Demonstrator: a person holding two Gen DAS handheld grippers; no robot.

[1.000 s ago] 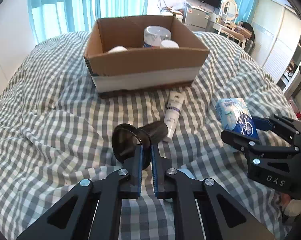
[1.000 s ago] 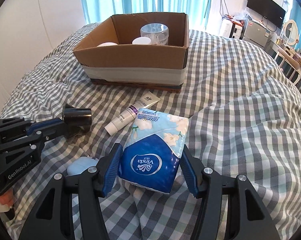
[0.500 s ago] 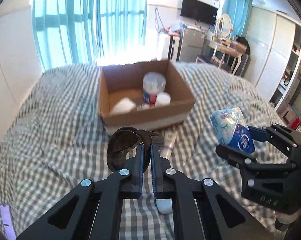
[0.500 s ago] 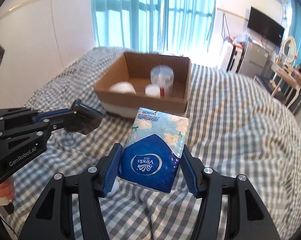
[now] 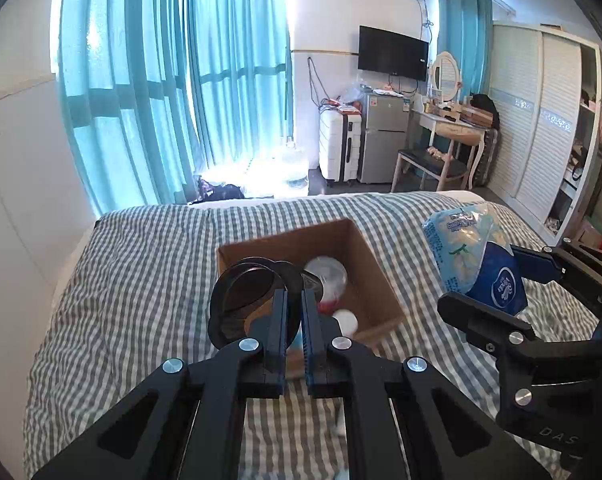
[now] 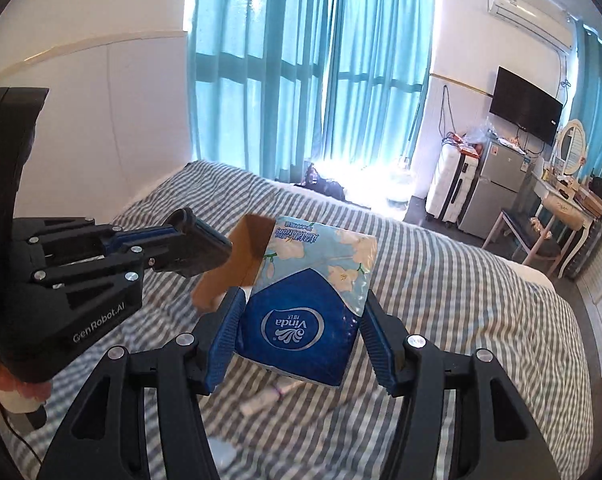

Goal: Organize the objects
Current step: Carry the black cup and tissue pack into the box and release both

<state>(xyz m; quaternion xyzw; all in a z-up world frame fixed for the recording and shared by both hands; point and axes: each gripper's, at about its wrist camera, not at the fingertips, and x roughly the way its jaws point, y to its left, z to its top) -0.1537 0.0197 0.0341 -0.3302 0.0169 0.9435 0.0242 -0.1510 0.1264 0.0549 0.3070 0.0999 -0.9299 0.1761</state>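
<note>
My left gripper (image 5: pixel 294 296) is shut on the rim of a black funnel-shaped cup (image 5: pixel 241 296), held in the air over the near left corner of the open cardboard box (image 5: pixel 375 276). Inside the box stand a clear jar (image 5: pixel 328 274) and a white lid (image 5: pixel 347 320). To the right, my right gripper (image 5: pixel 497 292) is shut on a blue Vinda tissue pack (image 5: pixel 461 248). In the right wrist view the tissue pack (image 6: pixel 301 312) fills the right gripper (image 6: pixel 301 300) and hides most of the box (image 6: pixel 237 264). The left gripper (image 6: pixel 173 240) holds the cup (image 6: pixel 207 250) beside the box.
The checked bed cover (image 5: pixel 141 280) lies under everything. A white tube (image 6: pixel 269 394) and a pale blue item (image 6: pixel 221 452) lie on it below the tissue pack. A hand (image 6: pixel 25 388) grips the left tool. Beyond the bed stand a suitcase, a fridge (image 5: pixel 383 136), a chair and a dressing table.
Both grippers have risen well above the bed, each keeping its thing. The box now shows from above and lower in both views.
</note>
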